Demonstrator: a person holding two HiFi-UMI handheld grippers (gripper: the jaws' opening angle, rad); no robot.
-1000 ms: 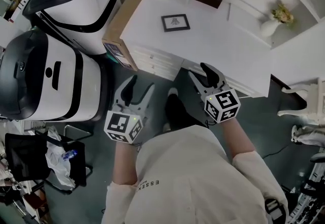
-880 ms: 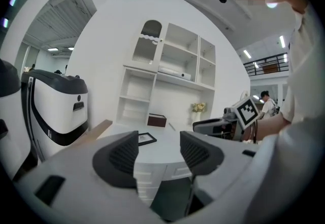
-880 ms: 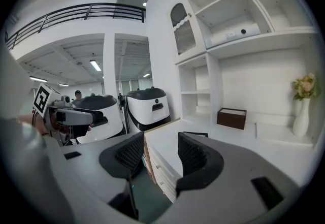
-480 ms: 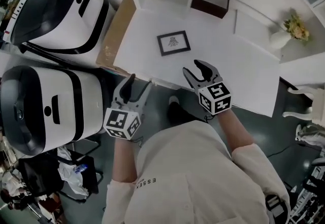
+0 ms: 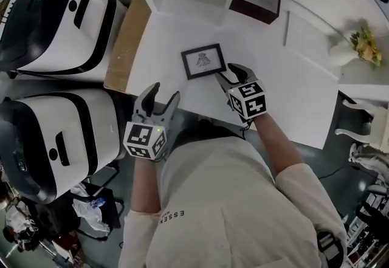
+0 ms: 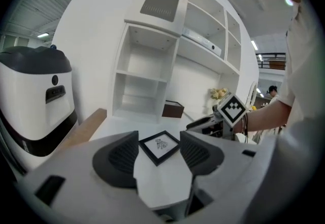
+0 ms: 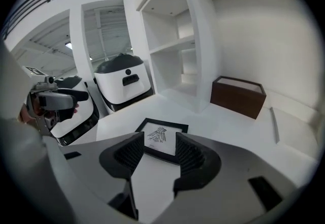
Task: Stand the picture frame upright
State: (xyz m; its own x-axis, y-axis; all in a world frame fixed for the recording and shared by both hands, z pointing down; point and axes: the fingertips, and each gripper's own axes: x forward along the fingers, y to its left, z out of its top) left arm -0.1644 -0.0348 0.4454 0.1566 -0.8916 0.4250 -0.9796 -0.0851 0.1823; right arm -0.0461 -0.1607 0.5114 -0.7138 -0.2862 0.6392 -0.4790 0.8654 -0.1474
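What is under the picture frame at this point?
The picture frame lies flat, face up, on the white desk, and only bare desk surface shows around it. Its back, and any stand folded beneath, are covered by the frame itself.

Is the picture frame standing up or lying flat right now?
Lying flat: the picture frame rests face up on the white desk, its print visible from overhead.

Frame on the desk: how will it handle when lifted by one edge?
Frame lies flat on the smooth desk, so it probably slides before an edge lifts. Its straight black border suggests stiff and light. Thin, so likely tippy once upright.
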